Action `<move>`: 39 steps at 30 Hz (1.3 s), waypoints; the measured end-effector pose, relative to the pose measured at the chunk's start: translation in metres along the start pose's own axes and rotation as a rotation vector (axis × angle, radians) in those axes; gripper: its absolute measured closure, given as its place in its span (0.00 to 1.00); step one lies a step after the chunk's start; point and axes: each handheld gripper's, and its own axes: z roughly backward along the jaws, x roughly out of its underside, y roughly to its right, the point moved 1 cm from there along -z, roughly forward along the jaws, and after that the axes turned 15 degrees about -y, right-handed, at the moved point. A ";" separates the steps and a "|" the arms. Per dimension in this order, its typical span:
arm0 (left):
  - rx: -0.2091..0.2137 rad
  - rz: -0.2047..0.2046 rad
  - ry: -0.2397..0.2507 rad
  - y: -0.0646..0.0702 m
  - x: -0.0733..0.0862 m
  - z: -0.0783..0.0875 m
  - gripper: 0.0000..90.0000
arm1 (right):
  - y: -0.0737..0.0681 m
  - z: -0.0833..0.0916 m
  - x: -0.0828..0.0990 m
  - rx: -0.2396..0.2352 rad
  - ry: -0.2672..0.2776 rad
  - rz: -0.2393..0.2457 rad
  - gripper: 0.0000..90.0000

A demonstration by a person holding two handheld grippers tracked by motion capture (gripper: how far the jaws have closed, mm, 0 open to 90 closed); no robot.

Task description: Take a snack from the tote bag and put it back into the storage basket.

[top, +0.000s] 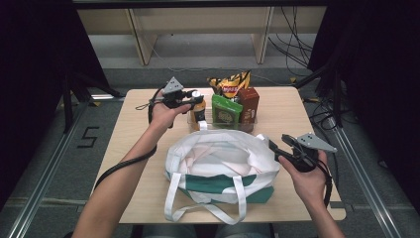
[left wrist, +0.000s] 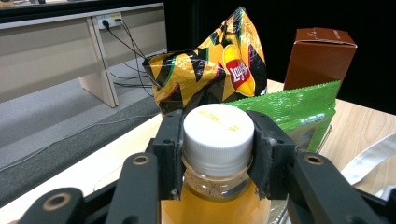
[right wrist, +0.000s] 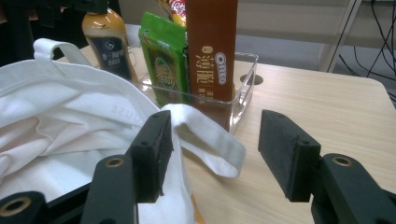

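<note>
At the far side of the wooden table, the left gripper has its two black jaws clamped on the white cap of a bottle of orange-yellow drink — from the left gripper view the pads press squarely against both sides of the cap, with the liquid showing just below. That bottle stands upright at the left end of a clear plastic bin, and beside it in the same bin stand a green snack packet, a tall brown box and, behind those, a crinkled black-and-yellow chip bag. Nearer the person, a white tote bag with a green band lies on the table with its mouth spread wide and its straps trailing toward the near edge. Over by the bag's right side, the right gripper is held with its jaws standing apart and nothing pressed between them — in the right gripper view one pad sits just against the bag's rim while a white strap lies loose between the jaws.
</note>
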 end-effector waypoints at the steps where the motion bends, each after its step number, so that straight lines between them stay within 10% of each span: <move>1: 0.001 0.000 -0.001 0.000 0.001 0.000 0.65 | 0.000 0.000 0.000 0.001 0.002 0.005 0.50; 39: 0.002 0.021 -0.034 -0.002 0.014 -0.007 0.65 | 0.001 -0.003 0.000 -0.008 0.016 0.023 0.50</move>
